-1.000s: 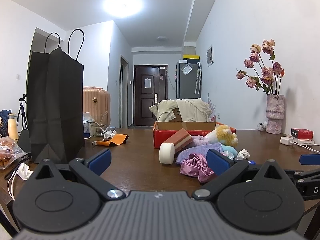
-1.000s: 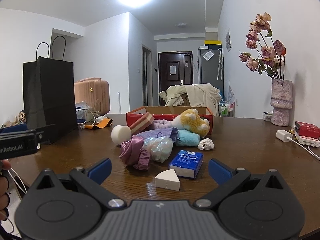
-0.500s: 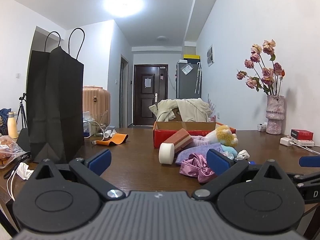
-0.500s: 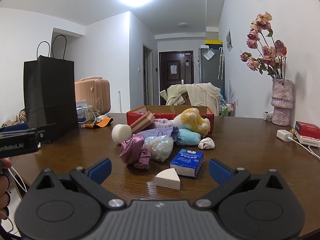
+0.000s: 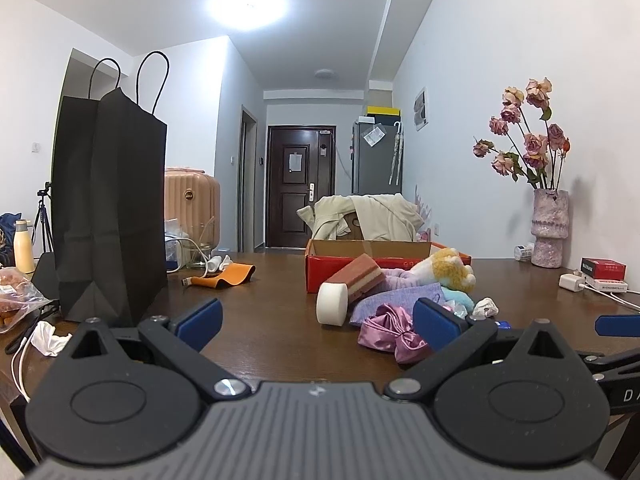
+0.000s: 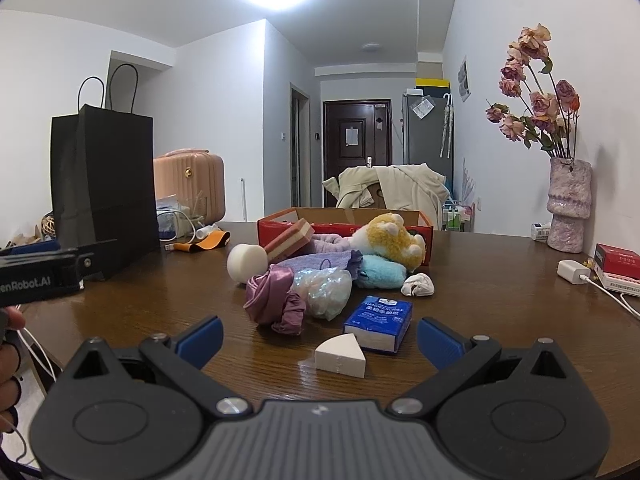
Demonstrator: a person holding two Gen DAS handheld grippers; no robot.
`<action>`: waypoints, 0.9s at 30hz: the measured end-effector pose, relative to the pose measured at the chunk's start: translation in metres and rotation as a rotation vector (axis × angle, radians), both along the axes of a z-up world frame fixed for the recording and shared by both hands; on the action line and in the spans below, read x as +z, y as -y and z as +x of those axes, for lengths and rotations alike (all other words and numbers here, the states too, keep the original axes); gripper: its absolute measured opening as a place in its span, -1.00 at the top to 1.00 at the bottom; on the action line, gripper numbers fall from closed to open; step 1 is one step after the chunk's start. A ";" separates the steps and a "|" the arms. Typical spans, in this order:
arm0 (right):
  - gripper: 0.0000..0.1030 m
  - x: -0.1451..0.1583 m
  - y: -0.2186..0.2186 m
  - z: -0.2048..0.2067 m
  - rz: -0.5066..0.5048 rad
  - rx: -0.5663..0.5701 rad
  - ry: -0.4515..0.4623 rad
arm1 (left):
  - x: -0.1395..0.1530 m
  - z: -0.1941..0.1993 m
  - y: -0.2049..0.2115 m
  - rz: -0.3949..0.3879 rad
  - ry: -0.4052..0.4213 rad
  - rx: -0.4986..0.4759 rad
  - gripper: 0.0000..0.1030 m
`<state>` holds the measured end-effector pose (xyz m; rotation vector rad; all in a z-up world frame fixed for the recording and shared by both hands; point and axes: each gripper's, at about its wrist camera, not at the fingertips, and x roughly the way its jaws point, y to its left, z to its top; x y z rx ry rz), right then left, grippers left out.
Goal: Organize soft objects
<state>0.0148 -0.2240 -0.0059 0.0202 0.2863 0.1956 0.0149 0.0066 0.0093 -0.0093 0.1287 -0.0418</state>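
Note:
A pile of soft things lies mid-table before a red cardboard box (image 6: 344,230): a yellow plush toy (image 6: 394,240), a teal plush (image 6: 378,274), a pink satin scrunchie (image 6: 274,300), a clear plastic bundle (image 6: 326,290), a purple cloth (image 6: 316,260), a white round sponge (image 6: 247,263), a layered pink sponge (image 6: 290,238), a white wedge sponge (image 6: 340,360) and a blue tissue pack (image 6: 378,322). My right gripper (image 6: 320,336) is open and empty just short of the wedge. My left gripper (image 5: 316,320) is open and empty, left of the scrunchie (image 5: 390,330).
A tall black paper bag (image 5: 108,224) stands at the left. A vase of dried flowers (image 6: 568,204), a white charger (image 6: 574,272) with cable and red boxes (image 6: 618,258) sit at the right. An orange item (image 5: 224,274) lies behind the bag.

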 end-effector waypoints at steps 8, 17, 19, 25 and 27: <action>-1.00 -0.003 0.002 0.002 0.004 -0.013 -0.015 | -0.002 0.003 -0.001 -0.003 -0.018 -0.010 -1.00; -1.00 -0.004 -0.006 0.004 -0.004 0.004 -0.022 | -0.005 0.003 -0.003 -0.010 -0.028 -0.005 -1.00; -1.00 -0.005 -0.006 0.004 -0.007 0.003 -0.021 | -0.007 0.004 -0.002 -0.010 -0.036 -0.011 -1.00; -1.00 -0.009 -0.004 0.012 -0.020 -0.007 -0.027 | -0.006 0.032 0.010 0.014 -0.065 -0.052 -1.00; -1.00 -0.010 -0.001 0.022 -0.017 -0.036 -0.022 | -0.007 0.049 0.013 -0.028 -0.106 -0.080 -1.00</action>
